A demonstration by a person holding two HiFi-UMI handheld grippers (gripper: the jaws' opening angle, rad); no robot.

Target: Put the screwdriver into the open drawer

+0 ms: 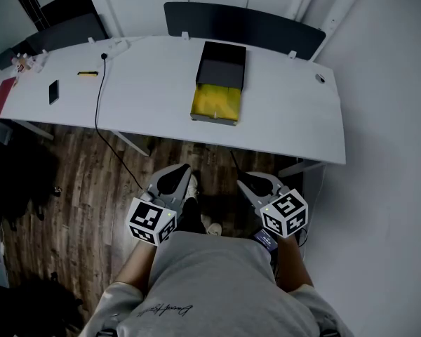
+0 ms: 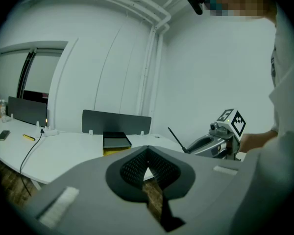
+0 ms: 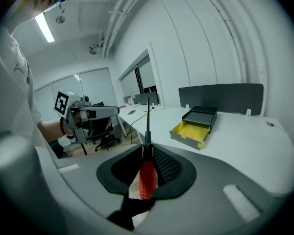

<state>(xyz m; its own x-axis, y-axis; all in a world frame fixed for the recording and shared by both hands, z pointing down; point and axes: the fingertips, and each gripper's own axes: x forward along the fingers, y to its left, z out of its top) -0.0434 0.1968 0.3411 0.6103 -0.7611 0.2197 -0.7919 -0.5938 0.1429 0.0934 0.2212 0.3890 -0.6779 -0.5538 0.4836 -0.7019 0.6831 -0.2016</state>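
A dark drawer unit (image 1: 222, 64) stands on the white table (image 1: 288, 118), its yellow drawer (image 1: 214, 102) pulled open toward me. In the right gripper view the same yellow drawer (image 3: 191, 130) lies ahead and to the right. My right gripper (image 3: 147, 148) is shut on a screwdriver (image 3: 148, 175) by its red handle, and the thin shaft points forward past the fingertips. From the head view the right gripper (image 1: 247, 180) hangs over the floor, short of the table's front edge. My left gripper (image 1: 177, 170) is beside it, its jaws (image 2: 147, 150) shut on nothing.
A black cable (image 1: 98, 111) runs over the table's left part and down to the wood floor. A phone (image 1: 53, 91), a yellow item (image 1: 88, 74) and a red book (image 1: 3, 95) lie at the far left. A dark divider panel (image 1: 242, 23) stands behind the table.
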